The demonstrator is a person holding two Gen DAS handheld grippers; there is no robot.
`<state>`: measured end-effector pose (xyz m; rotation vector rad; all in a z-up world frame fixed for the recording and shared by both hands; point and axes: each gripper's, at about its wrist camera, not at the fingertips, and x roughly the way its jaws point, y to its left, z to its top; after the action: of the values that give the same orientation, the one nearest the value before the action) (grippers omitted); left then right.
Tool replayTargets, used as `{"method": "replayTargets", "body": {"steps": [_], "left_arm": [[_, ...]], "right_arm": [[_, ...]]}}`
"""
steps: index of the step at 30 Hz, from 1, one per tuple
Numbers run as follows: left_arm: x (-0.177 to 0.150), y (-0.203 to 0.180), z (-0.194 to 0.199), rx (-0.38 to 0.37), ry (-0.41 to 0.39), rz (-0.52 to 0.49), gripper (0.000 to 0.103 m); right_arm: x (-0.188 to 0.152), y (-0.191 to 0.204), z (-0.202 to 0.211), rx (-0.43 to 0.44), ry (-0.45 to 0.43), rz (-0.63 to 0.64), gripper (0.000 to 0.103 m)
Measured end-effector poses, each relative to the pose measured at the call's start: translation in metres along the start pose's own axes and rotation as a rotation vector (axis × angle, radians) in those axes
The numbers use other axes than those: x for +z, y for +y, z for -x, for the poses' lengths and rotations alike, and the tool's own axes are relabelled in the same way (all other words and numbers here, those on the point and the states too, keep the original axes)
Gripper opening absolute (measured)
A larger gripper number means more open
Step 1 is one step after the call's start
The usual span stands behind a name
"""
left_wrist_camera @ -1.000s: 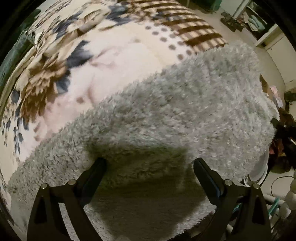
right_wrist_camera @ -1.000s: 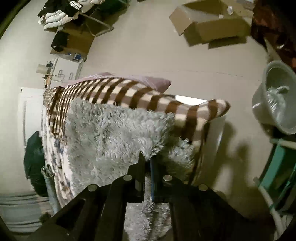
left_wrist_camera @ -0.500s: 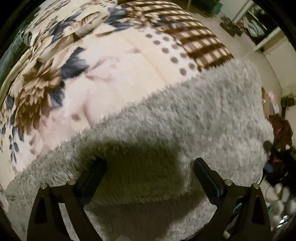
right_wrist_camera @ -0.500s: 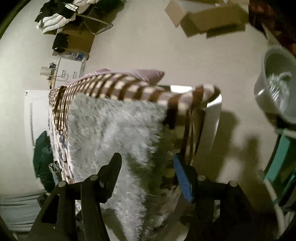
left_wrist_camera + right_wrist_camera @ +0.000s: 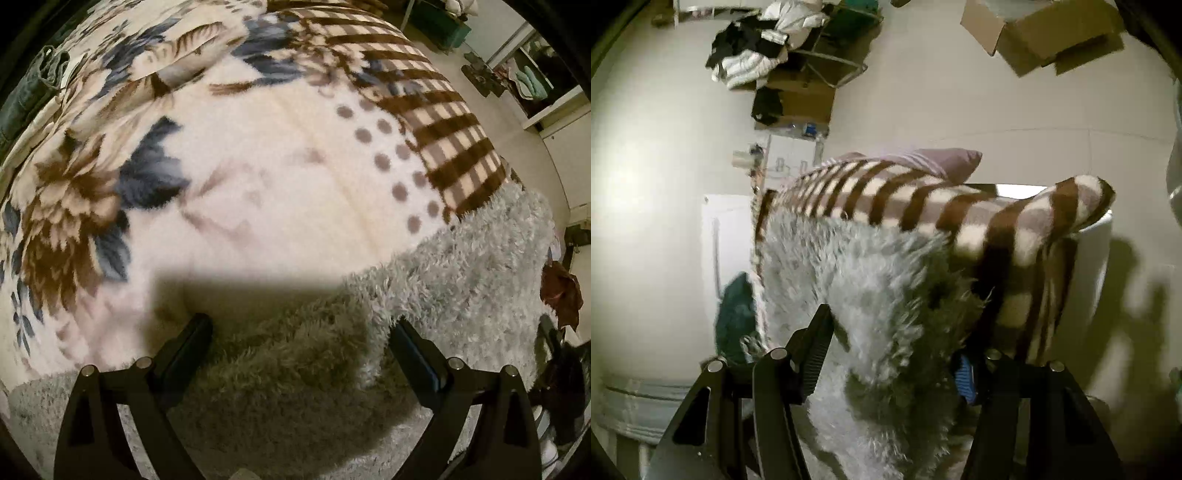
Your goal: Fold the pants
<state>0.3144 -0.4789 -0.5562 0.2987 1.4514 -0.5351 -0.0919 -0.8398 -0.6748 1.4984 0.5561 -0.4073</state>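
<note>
Jaws on both the left gripper (image 5: 299, 332) and right gripper (image 5: 897, 332) are spread, nothing grabbed, fuzzy grey pants (image 5: 461, 280) on the blanket (image 5: 258, 166) beneath.

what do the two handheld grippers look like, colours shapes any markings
Both are matte black two-finger grippers with angular, triangular cut-out frames and small round silver bolts at the joints. The left gripper has plain flat dark fingers. The right gripper has a ribbed dark pad on one finger and a ribbed blue pad on the other. No cables, sleeves or hands show.

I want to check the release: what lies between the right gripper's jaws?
Grey fluffy pants fabric lies between the open jaws of the right gripper; neither pad visibly presses it. The right wrist view shows this.
</note>
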Motion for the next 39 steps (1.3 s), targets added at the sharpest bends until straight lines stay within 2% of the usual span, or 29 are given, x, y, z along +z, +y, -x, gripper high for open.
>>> {"method": "replayTargets", "body": {"steps": [1, 3, 4, 5, 6, 7, 11, 17, 18, 19, 20, 21, 23, 25, 29, 32, 35, 39], "left_arm": [[0.000, 0.000, 0.002, -0.004, 0.000, 0.002, 0.097], [-0.034, 0.000, 0.015, -0.016, 0.001, 0.005, 0.097], [-0.035, 0.000, 0.016, -0.022, 0.002, 0.008, 0.097], [-0.052, -0.002, 0.024, -0.027, 0.003, 0.010, 0.097], [-0.053, -0.002, 0.025, -0.035, 0.005, 0.011, 0.097], [-0.055, -0.002, 0.028, -0.044, 0.007, 0.015, 0.097], [-0.062, 0.002, 0.038, -0.071, 0.005, 0.019, 0.097], [-0.072, 0.011, 0.040, -0.075, 0.005, 0.035, 0.097], [-0.082, 0.019, 0.049, -0.078, 0.000, 0.037, 0.097], [-0.085, 0.021, 0.053, -0.082, -0.004, 0.038, 0.097], [-0.087, 0.024, 0.056, -0.085, -0.008, 0.041, 0.097], [-0.090, 0.027, 0.059, -0.088, -0.014, 0.044, 0.097], [-0.101, 0.037, 0.070, -0.090, -0.024, 0.051, 0.097], [-0.113, 0.050, 0.081, -0.097, -0.029, 0.065, 0.097], [-0.151, 0.093, 0.107, -0.095, -0.035, 0.118, 0.097], [-0.180, 0.129, 0.124, -0.095, -0.034, 0.197, 0.097], [-0.220, 0.174, 0.140, -0.093, -0.021, 0.294, 0.097], [-0.283, 0.237, 0.158, -0.071, 0.009, 0.400, 0.097]], "right_arm": [[0.001, -0.001, -0.001, 0.041, 0.002, -0.009, 0.062], [0.005, 0.003, -0.007, 0.137, 0.014, -0.015, 0.062], [0.006, 0.006, -0.011, 0.136, 0.020, 0.006, 0.062], [0.008, 0.009, -0.017, 0.106, 0.025, 0.039, 0.063], [0.010, 0.010, -0.024, 0.058, 0.026, 0.062, 0.067], [0.010, 0.009, -0.030, 0.058, 0.031, 0.067, 0.068], [0.014, 0.017, -0.046, 0.168, 0.090, 0.098, 0.073], [0.014, 0.030, -0.071, 0.102, 0.100, 0.173, 0.075], [0.013, 0.035, -0.072, 0.094, 0.102, 0.180, 0.074], [0.012, 0.038, -0.073, 0.092, 0.097, 0.184, 0.066], [0.011, 0.041, -0.073, 0.075, 0.090, 0.189, 0.039], [0.010, 0.045, -0.074, 0.042, 0.088, 0.197, 0.031], [0.006, 0.056, -0.068, -0.005, 0.056, 0.223, 0.029], [-0.001, 0.077, -0.059, -0.008, 0.037, 0.239, 0.027], [-0.031, 0.129, -0.040, 0.003, 0.014, 0.343, 0.026], [-0.065, 0.165, -0.028, 0.024, 0.023, 0.433, 0.026], [-0.122, 0.212, -0.033, 0.013, 0.062, 0.576, 0.026], [-0.207, 0.238, -0.057, -0.019, 0.133, 0.678, 0.026]]}}
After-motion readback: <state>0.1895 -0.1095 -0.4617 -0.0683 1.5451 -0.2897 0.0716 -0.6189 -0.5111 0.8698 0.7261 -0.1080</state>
